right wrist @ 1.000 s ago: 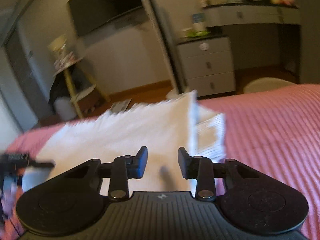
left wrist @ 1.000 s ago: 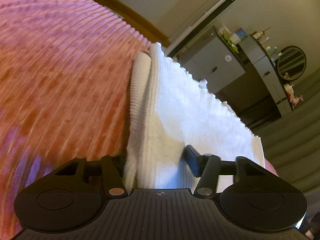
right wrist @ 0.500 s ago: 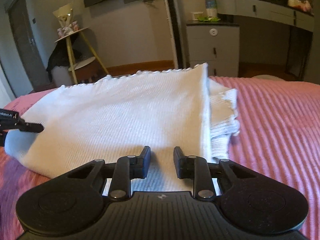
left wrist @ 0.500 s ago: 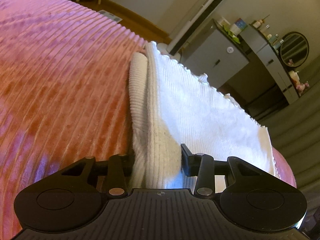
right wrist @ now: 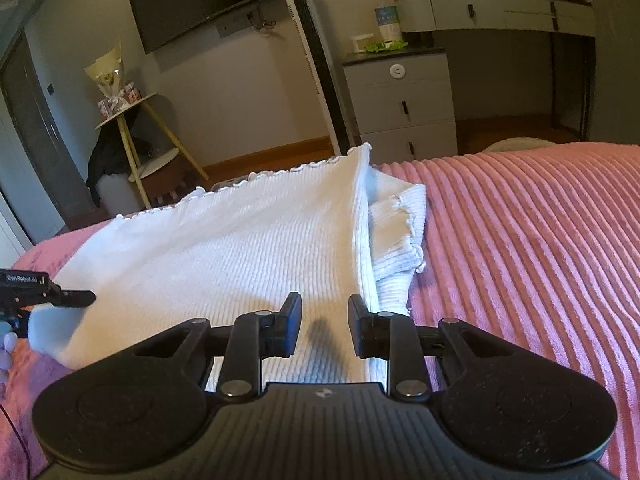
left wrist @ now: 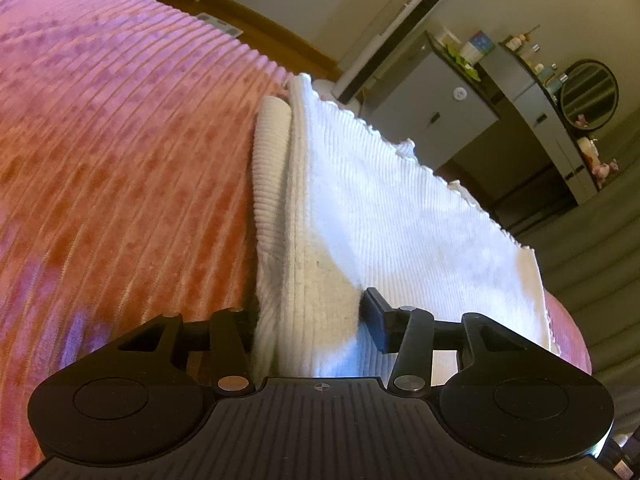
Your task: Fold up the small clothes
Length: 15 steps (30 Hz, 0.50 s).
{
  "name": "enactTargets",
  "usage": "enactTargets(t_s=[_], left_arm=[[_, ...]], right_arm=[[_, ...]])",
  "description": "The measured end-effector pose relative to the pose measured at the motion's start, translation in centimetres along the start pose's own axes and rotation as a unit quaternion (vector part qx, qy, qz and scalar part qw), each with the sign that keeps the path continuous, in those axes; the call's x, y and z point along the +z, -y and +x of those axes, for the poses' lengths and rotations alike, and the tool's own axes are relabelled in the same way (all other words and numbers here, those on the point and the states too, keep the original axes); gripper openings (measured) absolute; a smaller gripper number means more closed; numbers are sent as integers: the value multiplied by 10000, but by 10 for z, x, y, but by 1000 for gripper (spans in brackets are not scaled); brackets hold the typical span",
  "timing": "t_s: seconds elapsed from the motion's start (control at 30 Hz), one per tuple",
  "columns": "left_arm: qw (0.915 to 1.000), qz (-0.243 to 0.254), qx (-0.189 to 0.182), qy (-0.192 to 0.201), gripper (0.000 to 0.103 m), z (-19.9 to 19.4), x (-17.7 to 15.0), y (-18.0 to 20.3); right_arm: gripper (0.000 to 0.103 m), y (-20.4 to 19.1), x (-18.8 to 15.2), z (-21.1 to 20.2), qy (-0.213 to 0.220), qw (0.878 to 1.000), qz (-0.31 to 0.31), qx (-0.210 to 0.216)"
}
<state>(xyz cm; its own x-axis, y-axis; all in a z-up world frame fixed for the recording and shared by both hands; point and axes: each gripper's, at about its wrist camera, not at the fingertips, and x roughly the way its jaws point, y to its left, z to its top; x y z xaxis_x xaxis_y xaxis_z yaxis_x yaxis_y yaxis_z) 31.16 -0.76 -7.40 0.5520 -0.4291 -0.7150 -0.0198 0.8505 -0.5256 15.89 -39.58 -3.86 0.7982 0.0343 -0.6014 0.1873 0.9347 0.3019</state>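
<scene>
A white ribbed garment (left wrist: 400, 208) lies folded on the pink ribbed bedspread (left wrist: 120, 140), its scalloped hem toward the bed's far edge. My left gripper (left wrist: 308, 312) has the garment's thick folded side edge bunched upright between its fingers; its jaws are opening and the cloth still fills the gap. In the right wrist view the same garment (right wrist: 240, 248) spreads flat, with a sleeve tucked along its right side. My right gripper (right wrist: 324, 320) hovers low over the near edge, open, with nothing between its fingers. The left gripper (right wrist: 76, 299) shows at the garment's left corner.
The pink bedspread (right wrist: 520, 240) stretches wide to the right. Beyond the bed stand a grey drawer unit (right wrist: 400, 104), a dressing table (right wrist: 500, 12), a wall-mounted TV (right wrist: 200, 4) and a small stand with yellow legs (right wrist: 136, 120). A person's fingertips (right wrist: 6, 352) show at the left edge.
The garment, lifted and blurred a second ago, now lies flat. My left jaws narrowed onto the folded edge, then widened again. My right gripper drew slightly back over the near edge.
</scene>
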Motion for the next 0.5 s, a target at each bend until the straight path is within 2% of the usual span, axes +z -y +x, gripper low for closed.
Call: enactTargets(t_s=[0.07,0.13,0.17,0.27,0.33,0.43,0.5], left_arm=[[10000,-27,-31,-22,50,0,1,-1],[10000,-29,-69,-21,50,0,3,-3],[10000,-26,-83,-23,50,1,4,-3],[9999,-37,-135,-13,56,5,6,-5],[9998,-44,-202,-8,66,10,8,-4],[9995,-86,-319,3,77,17,13,0],[9996,-79,-257,27,74,20,16,3]], right_arm=[[30,5,4,-1,54,9998,163,70],[50,13,10,-1,154,9993,345,62],[66,17,11,-1,195,9991,387,-3],[71,33,21,7,195,9976,671,38],[73,49,26,25,-90,9938,1078,262],[73,64,27,53,-464,9832,1648,627],[73,66,27,65,-495,9775,1864,851]])
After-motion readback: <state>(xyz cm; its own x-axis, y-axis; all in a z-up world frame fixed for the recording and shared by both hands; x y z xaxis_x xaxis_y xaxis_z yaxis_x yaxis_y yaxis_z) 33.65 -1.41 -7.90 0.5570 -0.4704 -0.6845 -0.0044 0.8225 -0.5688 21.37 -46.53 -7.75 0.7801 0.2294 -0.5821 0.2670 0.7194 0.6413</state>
